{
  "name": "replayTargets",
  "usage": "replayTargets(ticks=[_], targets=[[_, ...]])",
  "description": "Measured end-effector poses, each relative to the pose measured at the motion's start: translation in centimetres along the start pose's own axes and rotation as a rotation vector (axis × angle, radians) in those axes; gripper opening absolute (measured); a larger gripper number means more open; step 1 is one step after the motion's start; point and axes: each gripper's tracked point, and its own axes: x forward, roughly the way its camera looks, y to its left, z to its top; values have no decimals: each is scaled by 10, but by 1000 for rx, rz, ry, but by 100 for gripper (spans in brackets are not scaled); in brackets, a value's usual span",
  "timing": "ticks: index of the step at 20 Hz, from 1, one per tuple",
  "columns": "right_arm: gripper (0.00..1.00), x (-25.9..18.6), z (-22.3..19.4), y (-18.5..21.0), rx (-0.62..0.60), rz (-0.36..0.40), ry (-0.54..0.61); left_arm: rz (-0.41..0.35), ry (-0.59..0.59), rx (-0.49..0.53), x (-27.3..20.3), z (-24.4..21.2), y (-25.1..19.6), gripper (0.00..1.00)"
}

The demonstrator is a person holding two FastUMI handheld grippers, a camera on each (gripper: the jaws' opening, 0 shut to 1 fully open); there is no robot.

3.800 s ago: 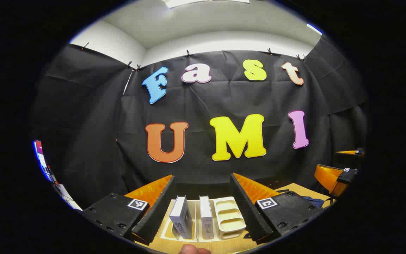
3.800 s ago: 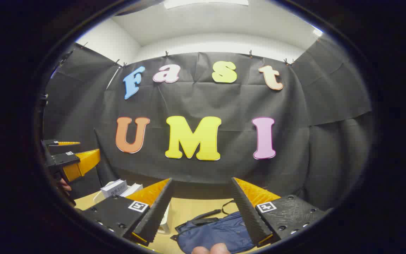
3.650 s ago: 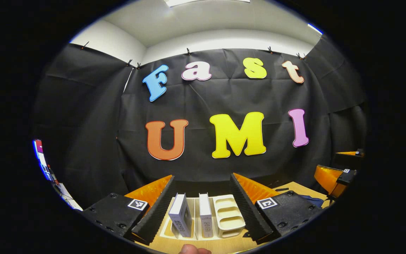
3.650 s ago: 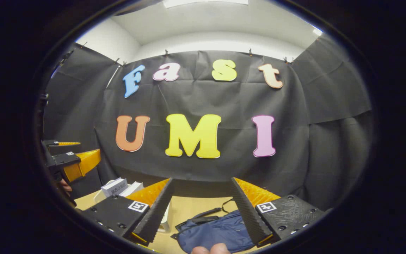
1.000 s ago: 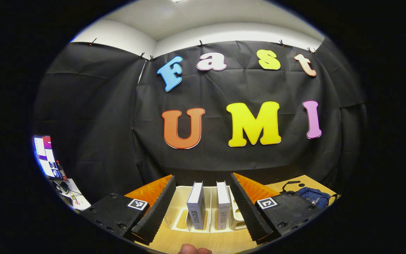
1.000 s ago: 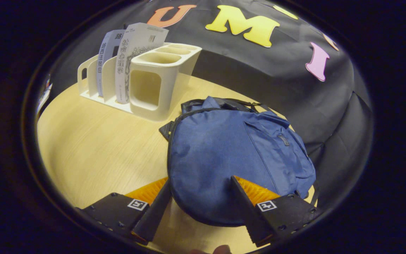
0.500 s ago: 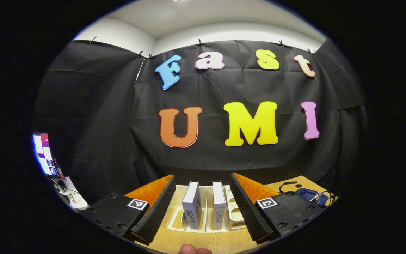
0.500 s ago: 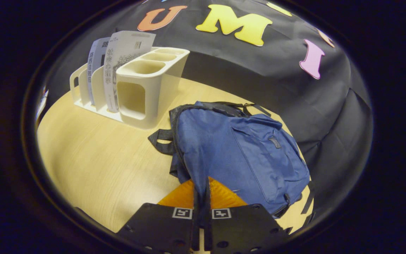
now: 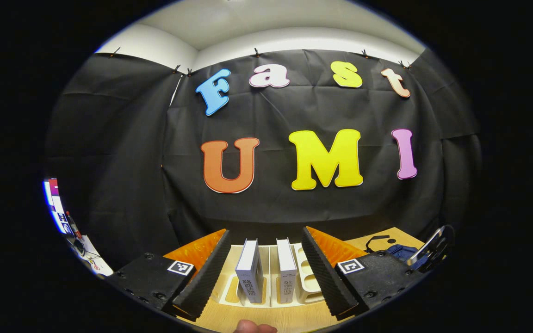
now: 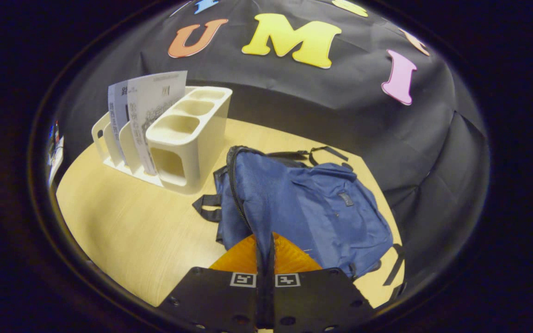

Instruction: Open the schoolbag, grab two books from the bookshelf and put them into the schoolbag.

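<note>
A blue schoolbag [image 10: 312, 203] lies on the wooden table [image 10: 132, 231], its zipper [image 10: 235, 185] running along the left edge. My right gripper [image 10: 265, 240] is shut on the fabric of the bag's near edge, which is raised off the table. Left of the bag stands a cream bookshelf [image 10: 188, 143] holding two upright books [image 10: 155, 106]. In the left gripper view my left gripper [image 9: 265, 231] is open above the table. The bookshelf [image 9: 310, 282] shows between its fingers, some way beyond them, with the left book [image 9: 248, 270] and the right book [image 9: 286, 268]. The schoolbag [image 9: 403, 252] lies at far right.
A lit screen and small clutter [image 9: 56, 203] sit at the far left beyond the table. Black straps [image 10: 312, 152] trail from the bag toward the wall. Bare tabletop [image 10: 109, 217] lies in front of the bookshelf.
The right gripper came down from facing the wall, closed on the bag's near edge and has drawn it up and back. The left gripper has only drifted slightly.
</note>
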Motion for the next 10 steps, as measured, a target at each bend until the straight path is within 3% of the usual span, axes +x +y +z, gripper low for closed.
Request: replayTargets(ticks=[10], targets=[[0,-39,67,-135,52,-99,-85,-73,147,-32,58,2,-17,97]])
